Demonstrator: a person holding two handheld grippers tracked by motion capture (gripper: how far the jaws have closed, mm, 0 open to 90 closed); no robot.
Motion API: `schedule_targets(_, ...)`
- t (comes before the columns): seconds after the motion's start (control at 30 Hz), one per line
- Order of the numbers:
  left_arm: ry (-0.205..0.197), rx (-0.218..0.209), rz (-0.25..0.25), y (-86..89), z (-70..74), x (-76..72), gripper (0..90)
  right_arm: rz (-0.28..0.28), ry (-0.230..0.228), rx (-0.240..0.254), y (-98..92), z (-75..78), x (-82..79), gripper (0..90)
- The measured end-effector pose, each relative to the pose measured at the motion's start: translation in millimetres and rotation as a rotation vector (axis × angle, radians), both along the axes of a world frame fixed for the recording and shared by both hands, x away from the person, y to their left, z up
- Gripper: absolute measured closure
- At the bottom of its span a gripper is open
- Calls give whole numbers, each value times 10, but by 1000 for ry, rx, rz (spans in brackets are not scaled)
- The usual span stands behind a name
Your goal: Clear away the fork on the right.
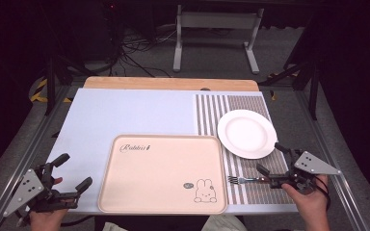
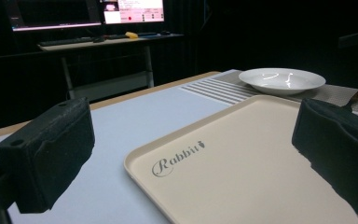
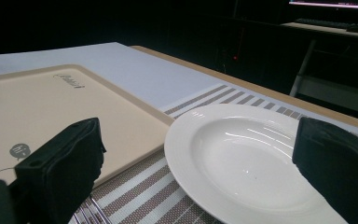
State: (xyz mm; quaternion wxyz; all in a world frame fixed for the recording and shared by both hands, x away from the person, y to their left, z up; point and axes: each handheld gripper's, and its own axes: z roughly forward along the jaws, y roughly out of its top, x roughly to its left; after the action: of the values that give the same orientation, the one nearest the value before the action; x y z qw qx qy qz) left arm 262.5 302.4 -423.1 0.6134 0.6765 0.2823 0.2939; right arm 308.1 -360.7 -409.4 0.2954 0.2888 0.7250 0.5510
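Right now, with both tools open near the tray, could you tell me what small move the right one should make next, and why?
Probably ease the right tool forward to the white plate. Its jaws stand open and empty, aimed at the plate's near rim in the right gripper view, while the fork lies below them on the striped mat. The beige tray beside it is bare.

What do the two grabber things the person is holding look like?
The left gripper and the right gripper are both black, and each has two chunky fingers tipped with dark, rough, foam-like pads. Each carries a grey three-cornered plate dotted with small holes on top. A black cable loops by the right hand. The hands are bare, with no sleeves showing.
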Motion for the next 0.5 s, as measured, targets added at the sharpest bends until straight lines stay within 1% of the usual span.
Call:
schedule_targets(0.33,-2,-2,2,0,-1,-1,0,8,-1,4,6,4,4,26)
schedule_targets(0.43,-2,-3,1,7,2,-5,0,12,4,-8,13,5,3,26)
schedule_targets(0.5,-2,-2,2,8,2,-5,0,15,7,-26,22,13,3,27)
